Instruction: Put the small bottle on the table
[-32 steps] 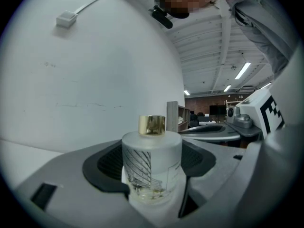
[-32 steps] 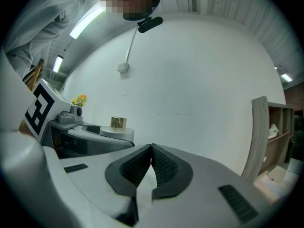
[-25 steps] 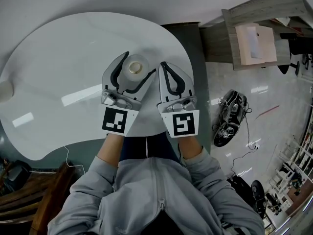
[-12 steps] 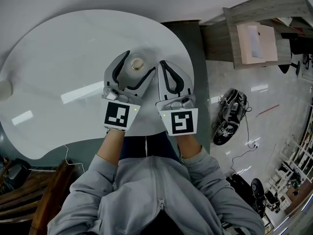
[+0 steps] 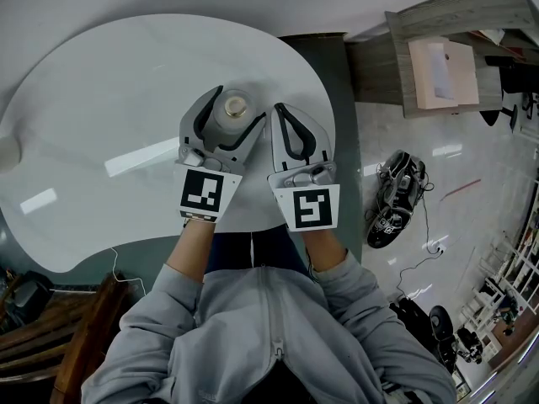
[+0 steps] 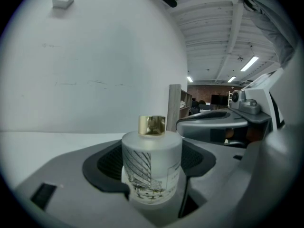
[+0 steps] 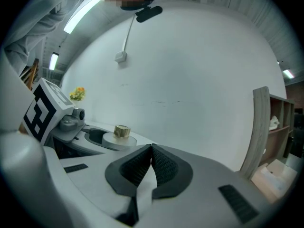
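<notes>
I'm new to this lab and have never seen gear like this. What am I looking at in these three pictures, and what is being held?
No robot here: a person holds a two-jaw gripper in each hand. The head view looks steeply down from a camera on the person's head; the two gripper views come from cameras riding on each gripper, looking along its jaws. The marker cubes are part of the grippers. Below is a white rounded table. The left gripper grips a small bottle, frosted with a gold cap, upright over the table; whether it touches the top I cannot tell. The right gripper is beside it, jaws together, holding nothing.
</notes>
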Motion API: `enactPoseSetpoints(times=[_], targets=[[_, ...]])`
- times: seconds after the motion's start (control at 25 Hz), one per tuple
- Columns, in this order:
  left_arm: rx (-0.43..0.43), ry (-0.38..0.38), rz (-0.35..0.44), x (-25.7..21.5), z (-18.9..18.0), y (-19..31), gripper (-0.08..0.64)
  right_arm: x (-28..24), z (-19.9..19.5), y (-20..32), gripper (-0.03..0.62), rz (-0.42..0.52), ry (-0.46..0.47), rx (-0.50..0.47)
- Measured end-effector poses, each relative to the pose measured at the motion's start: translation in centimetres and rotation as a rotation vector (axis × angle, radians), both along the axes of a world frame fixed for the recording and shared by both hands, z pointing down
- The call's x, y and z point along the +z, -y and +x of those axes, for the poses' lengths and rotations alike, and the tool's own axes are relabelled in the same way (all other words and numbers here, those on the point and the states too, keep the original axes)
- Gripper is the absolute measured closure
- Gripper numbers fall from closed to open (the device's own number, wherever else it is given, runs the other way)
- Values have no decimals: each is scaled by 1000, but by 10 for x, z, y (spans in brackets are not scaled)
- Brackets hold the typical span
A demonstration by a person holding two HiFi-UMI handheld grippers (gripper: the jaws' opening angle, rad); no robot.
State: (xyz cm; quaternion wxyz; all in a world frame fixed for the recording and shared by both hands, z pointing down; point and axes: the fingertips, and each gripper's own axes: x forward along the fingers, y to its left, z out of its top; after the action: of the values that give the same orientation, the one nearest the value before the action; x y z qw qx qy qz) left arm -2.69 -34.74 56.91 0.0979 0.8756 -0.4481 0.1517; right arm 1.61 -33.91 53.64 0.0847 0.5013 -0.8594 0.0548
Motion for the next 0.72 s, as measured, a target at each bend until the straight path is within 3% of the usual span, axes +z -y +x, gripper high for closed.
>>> enactPoseSetpoints(times=[0.44, 0.72], targets=[[15, 80, -39, 9, 2, -6, 224, 1, 0, -1, 566, -11, 1, -2], [18, 89, -37, 11, 3, -4, 224, 1, -2, -3, 566, -12, 1, -9]])
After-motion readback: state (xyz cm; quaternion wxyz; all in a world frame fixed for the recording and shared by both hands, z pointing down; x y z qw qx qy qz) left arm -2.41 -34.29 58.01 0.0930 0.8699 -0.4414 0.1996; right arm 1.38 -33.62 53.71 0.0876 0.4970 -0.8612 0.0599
